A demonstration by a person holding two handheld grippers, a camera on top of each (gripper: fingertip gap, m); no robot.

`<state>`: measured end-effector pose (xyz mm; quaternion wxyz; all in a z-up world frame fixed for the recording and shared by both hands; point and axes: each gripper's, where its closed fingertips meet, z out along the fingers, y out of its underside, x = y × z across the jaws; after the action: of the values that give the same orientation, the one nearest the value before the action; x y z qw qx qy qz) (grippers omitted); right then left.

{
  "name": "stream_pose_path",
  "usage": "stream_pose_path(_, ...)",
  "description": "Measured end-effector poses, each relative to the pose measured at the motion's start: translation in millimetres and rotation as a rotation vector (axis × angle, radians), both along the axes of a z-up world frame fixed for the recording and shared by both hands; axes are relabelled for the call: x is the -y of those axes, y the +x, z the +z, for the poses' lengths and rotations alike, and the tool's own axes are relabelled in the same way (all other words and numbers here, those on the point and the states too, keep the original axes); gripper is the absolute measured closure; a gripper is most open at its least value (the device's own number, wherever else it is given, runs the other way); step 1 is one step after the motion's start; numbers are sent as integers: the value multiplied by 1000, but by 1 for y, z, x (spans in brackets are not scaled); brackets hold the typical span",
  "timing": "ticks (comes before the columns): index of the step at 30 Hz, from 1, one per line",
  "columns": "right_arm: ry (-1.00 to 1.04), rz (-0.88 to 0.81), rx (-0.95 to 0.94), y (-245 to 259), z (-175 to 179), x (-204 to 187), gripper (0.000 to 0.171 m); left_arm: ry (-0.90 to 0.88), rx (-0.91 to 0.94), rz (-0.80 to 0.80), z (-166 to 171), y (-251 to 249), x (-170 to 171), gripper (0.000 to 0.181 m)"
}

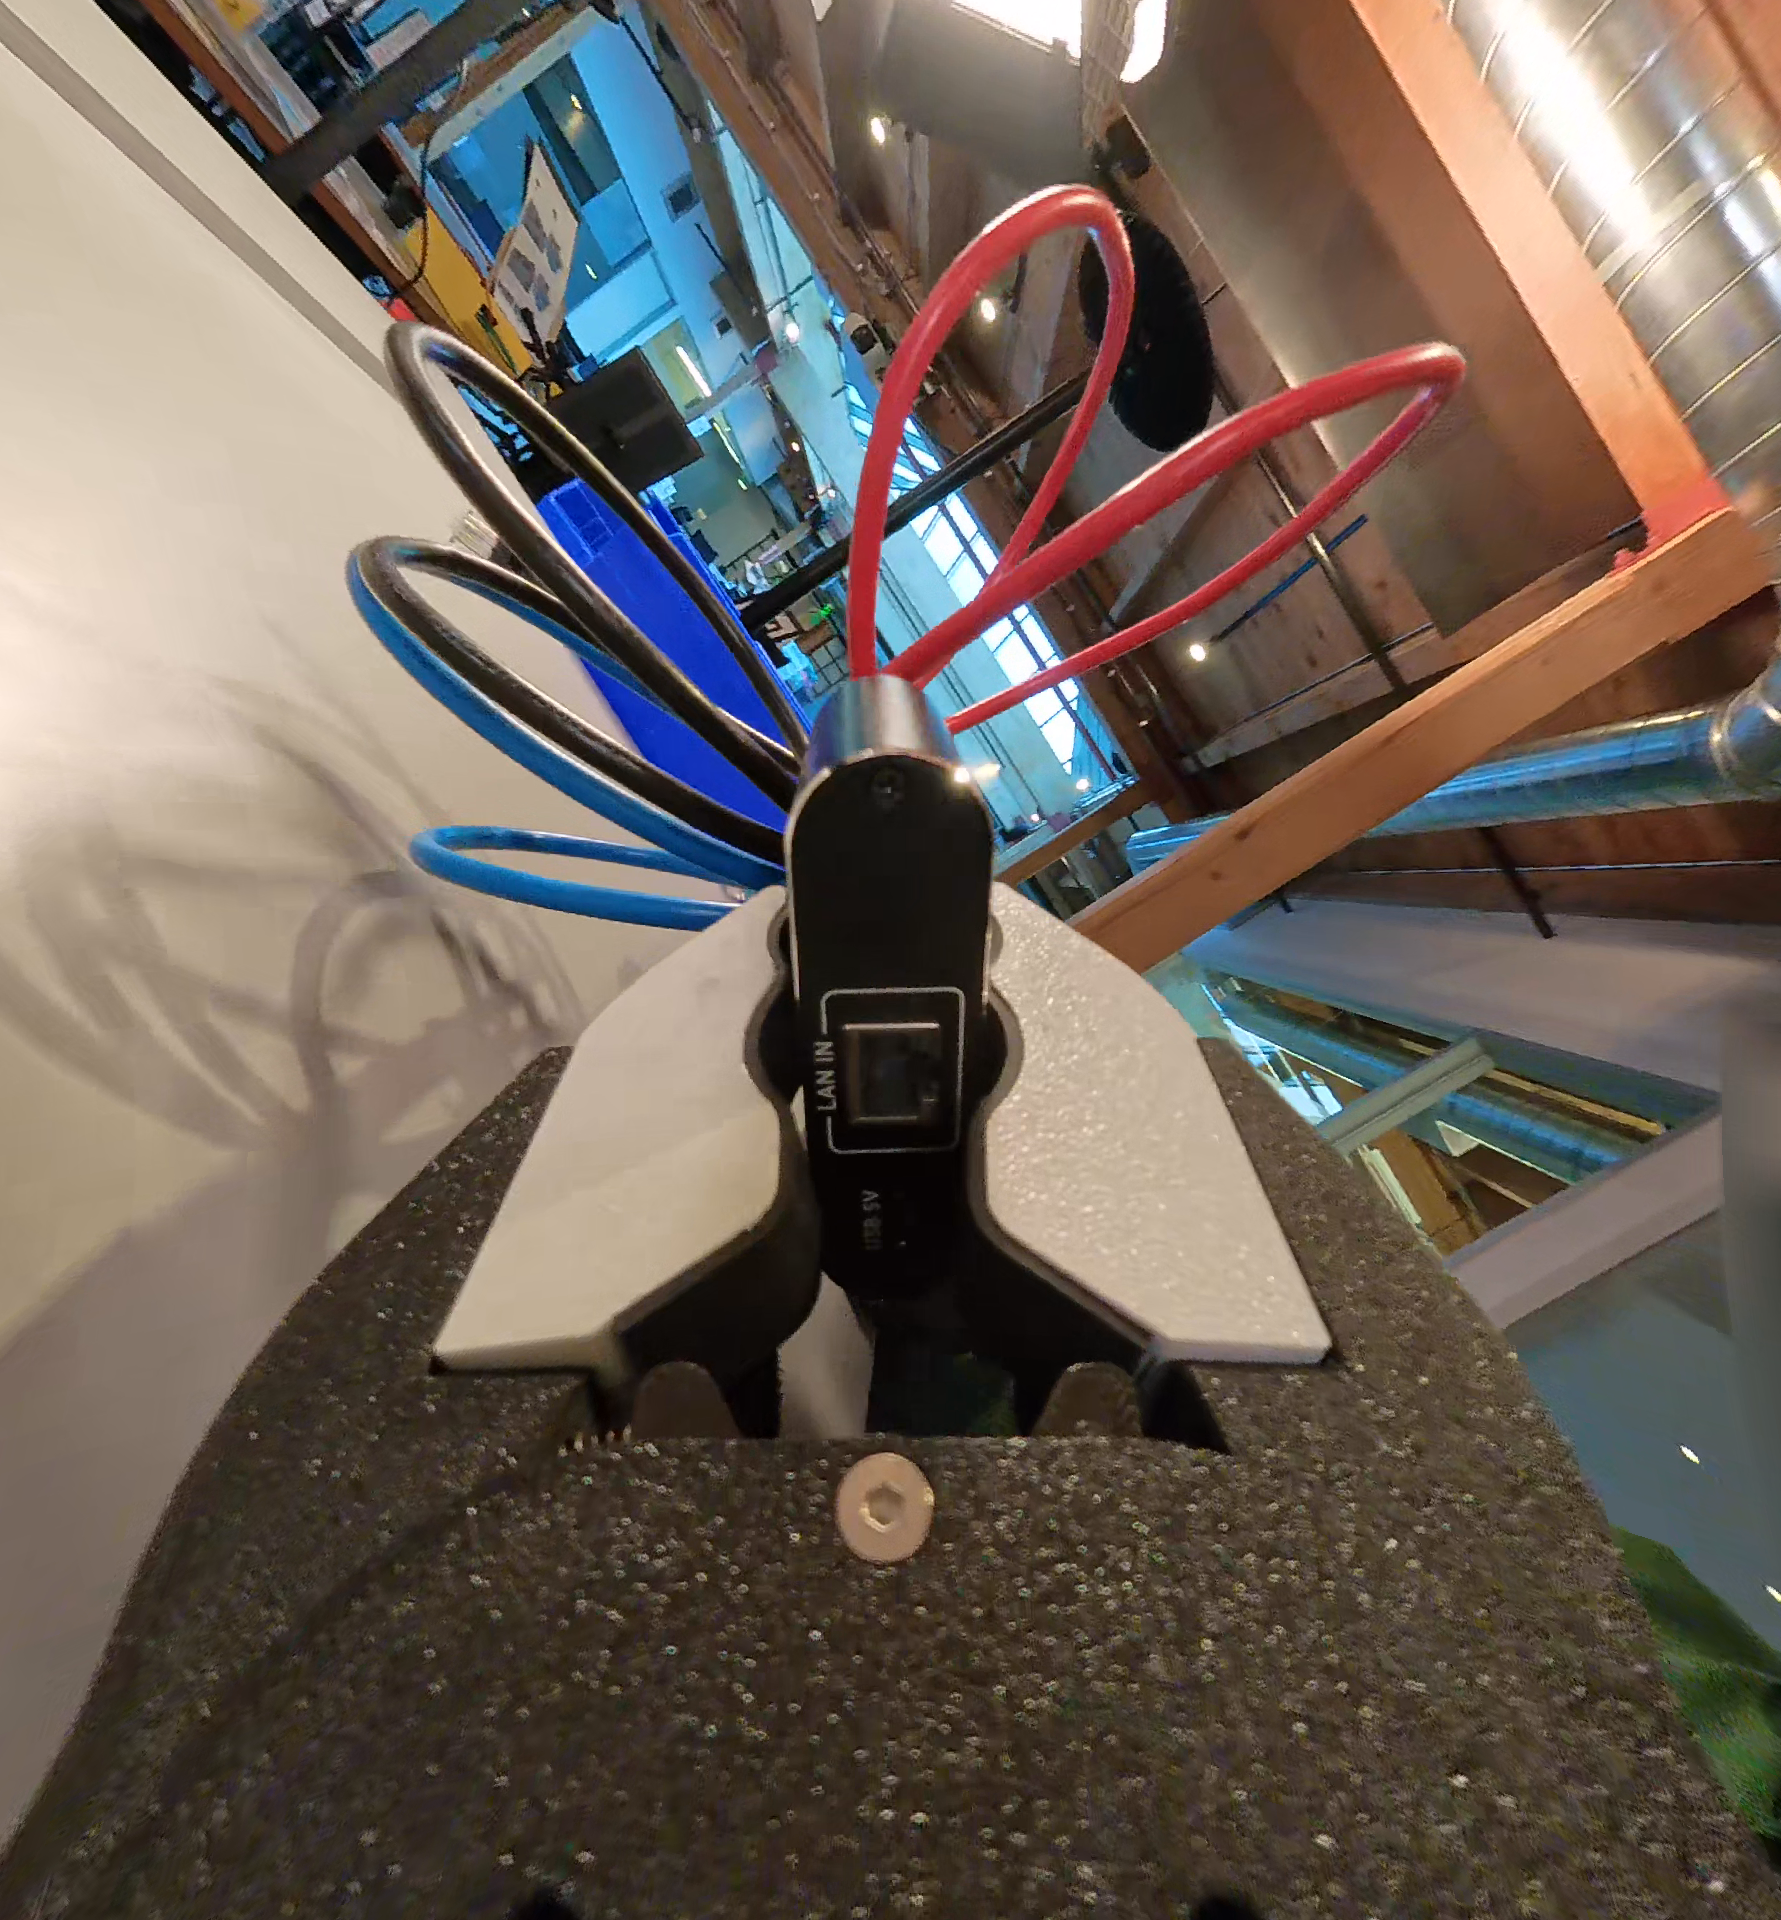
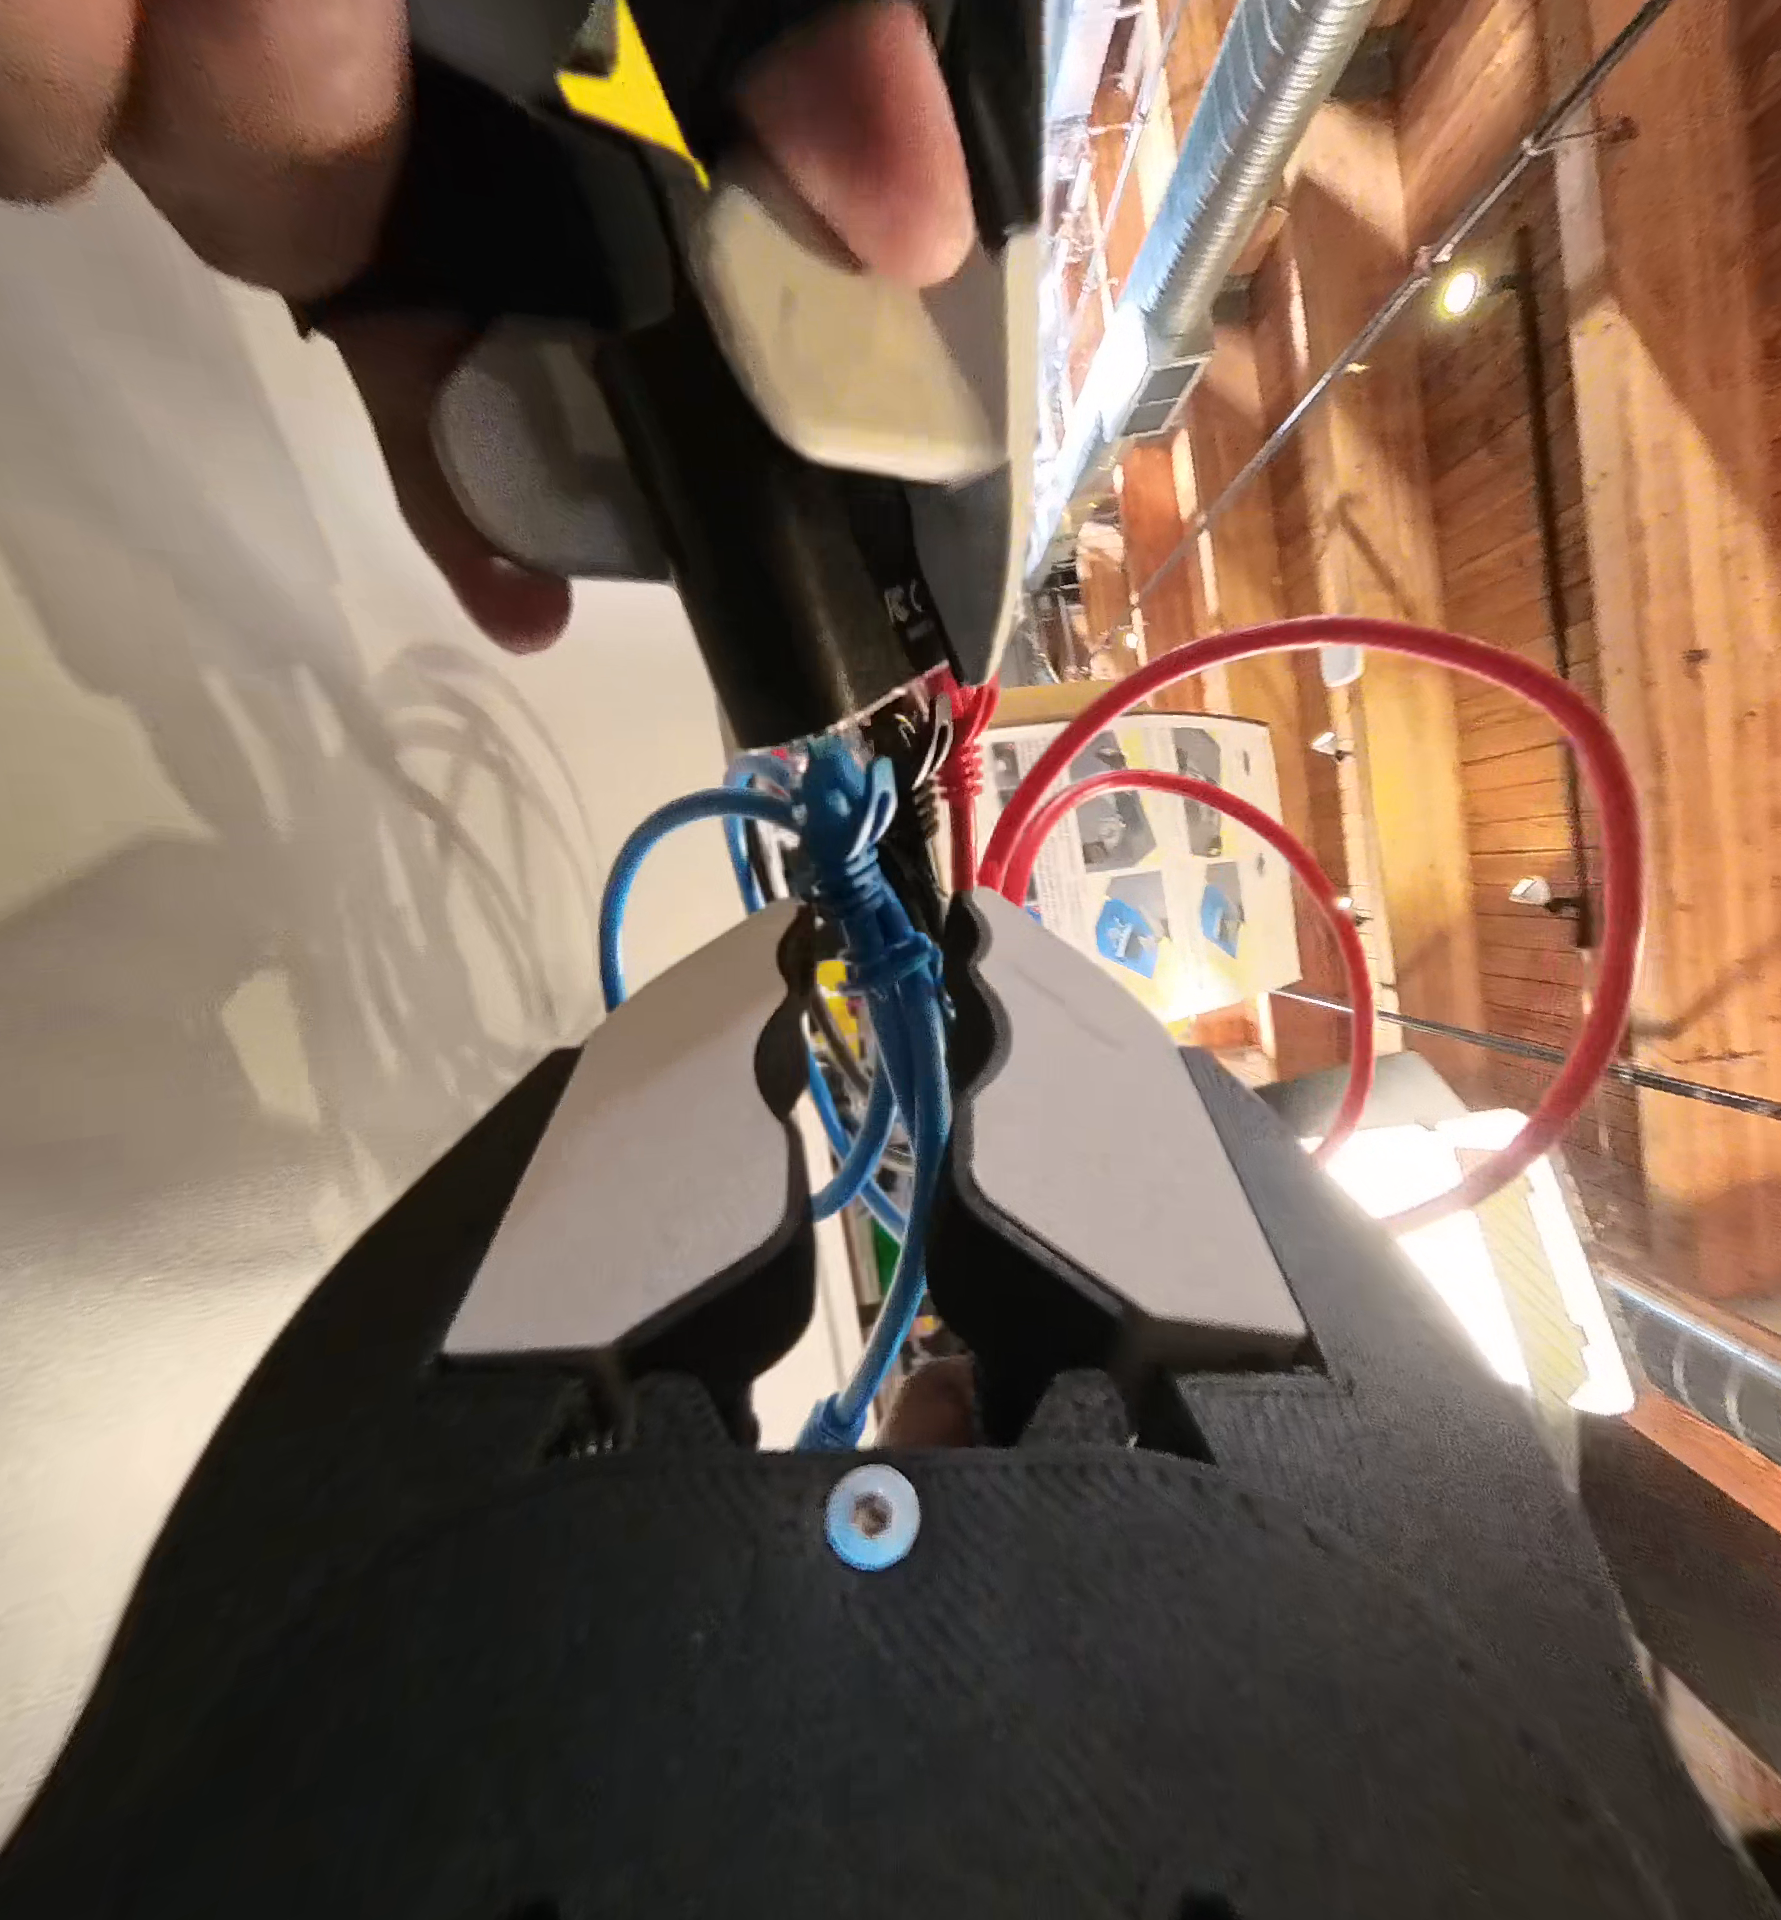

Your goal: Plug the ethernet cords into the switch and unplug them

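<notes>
In the left wrist view my left gripper point(image 1: 886, 914) is shut on the black switch point(image 1: 891, 862), held end-on with one empty port facing the camera. Red cord point(image 1: 1073, 195), blue cord point(image 1: 424, 854) and black cord point(image 1: 403, 374) loop out beyond it. In the right wrist view my right gripper point(image 2: 881, 935) is closed around the blue cord point(image 2: 844, 831) just behind its plug at the switch point(image 2: 824, 582). A red plug point(image 2: 964, 748) and a black plug point(image 2: 917, 790) sit in the ports beside it. The left gripper point(image 2: 699, 436) holds the switch from above.
A person's hand point(image 2: 242, 156) grips the left gripper. A white surface point(image 1: 138, 623) runs along the left of both views. A blue bin point(image 1: 637, 623) stands behind the cords. A poster board point(image 2: 1156, 831) and the red loops point(image 2: 1322, 630) lie to the right.
</notes>
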<state>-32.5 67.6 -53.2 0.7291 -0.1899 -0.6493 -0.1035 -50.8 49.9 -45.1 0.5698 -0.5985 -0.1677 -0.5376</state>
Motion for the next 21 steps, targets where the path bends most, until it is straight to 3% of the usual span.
stream_pose_path(4,63,17,-9,-1,0,4,159,13,23,-41,2,6,1,153)
stream_pose_path(14,198,56,38,3,-2,9,161,6,-21,-52,0,11,1,154)
stream_pose_path(21,183,34,49,5,-2,4,162,-5,-37,-4,-1,15,-4,153)
